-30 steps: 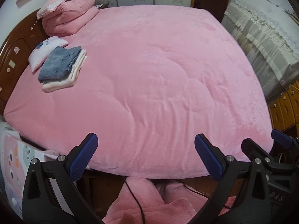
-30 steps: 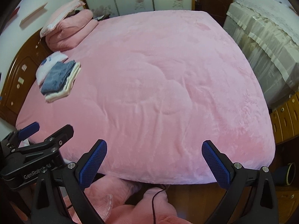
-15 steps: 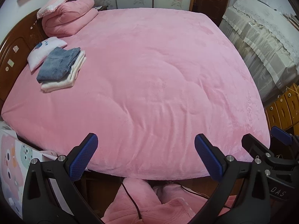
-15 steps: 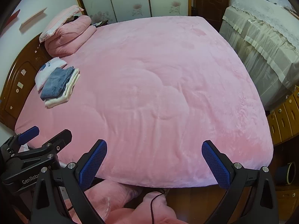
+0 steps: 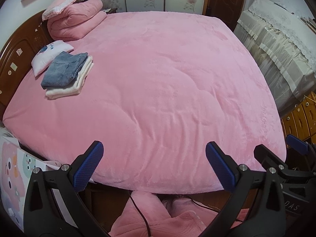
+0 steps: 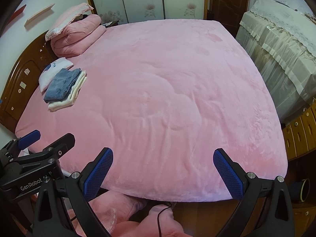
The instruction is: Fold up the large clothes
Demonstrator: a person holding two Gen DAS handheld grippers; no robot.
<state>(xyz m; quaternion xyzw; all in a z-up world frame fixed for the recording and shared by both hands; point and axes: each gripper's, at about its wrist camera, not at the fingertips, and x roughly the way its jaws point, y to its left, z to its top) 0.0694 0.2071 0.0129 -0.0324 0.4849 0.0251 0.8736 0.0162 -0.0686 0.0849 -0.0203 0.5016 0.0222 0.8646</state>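
Clothes, large, for folding: two candidates in view. A folded stack of blue denim over a cream garment lies on the bed near the headboard, just beside a small white pillow; it appears already done. A pink plush garment lies crumpled on the floor below the bed's near edge, a dark cable running across it; judged the next item for folding, though its type cannot be told.

Bed: covered by a smooth pink plush blanket, the central area bare. A rolled pink quilt with a pillow on top sits at the far head corner.

Left gripper: jaws spread wide, nothing between the pads, hovering over the near bed edge. Right gripper: likewise wide and empty, alongside the left at the same edge.

Surroundings: lace-draped furniture on the right, wardrobe doors beyond the foot.

Step in hand, by judgement: between garments, before any pick-up. Next move calls for lowering both grippers to the floor heap, pinching the fabric at two separated points clear of the cable, then lifting it onto the bare middle of the bed to spread flat. Thick plush will likely bunch and resist a shallow pinch.
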